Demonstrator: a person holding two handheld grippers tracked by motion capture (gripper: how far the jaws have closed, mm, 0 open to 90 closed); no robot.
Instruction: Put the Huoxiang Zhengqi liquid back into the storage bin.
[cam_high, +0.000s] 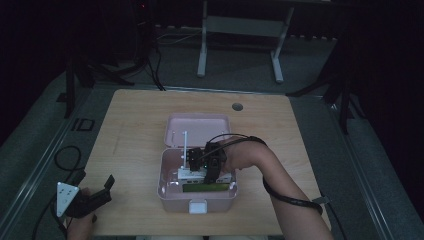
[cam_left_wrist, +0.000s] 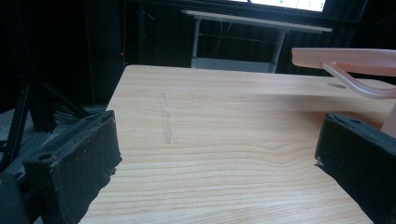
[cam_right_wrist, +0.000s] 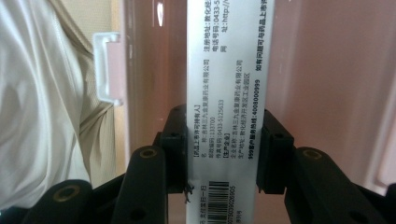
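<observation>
A pink storage box (cam_high: 165, 192) stands near the table's front edge, its lid (cam_high: 197, 127) folded open behind it. My right gripper (cam_high: 210, 172) reaches down into it, shut on a white medicine carton (cam_high: 192, 175). In the right gripper view the carton (cam_right_wrist: 226, 70), printed with text and a barcode, sits clamped between the black pads (cam_right_wrist: 273, 149), with the pink wall (cam_right_wrist: 327, 70) behind it. My left gripper (cam_high: 102, 187) rests at the table's front left corner, open with nothing between its jaws. In its own view, that gripper (cam_left_wrist: 217, 154) points across bare wood.
A green-edged pack (cam_high: 205, 188) lies inside the pink box. The white latch (cam_high: 197, 206) sits on its front wall, and shows as a latch (cam_right_wrist: 107, 67) beside a person's light shirt (cam_right_wrist: 42, 102). The lid's edge (cam_left_wrist: 345, 56) overhangs at right. A cable hole (cam_high: 237, 106) is near the far edge.
</observation>
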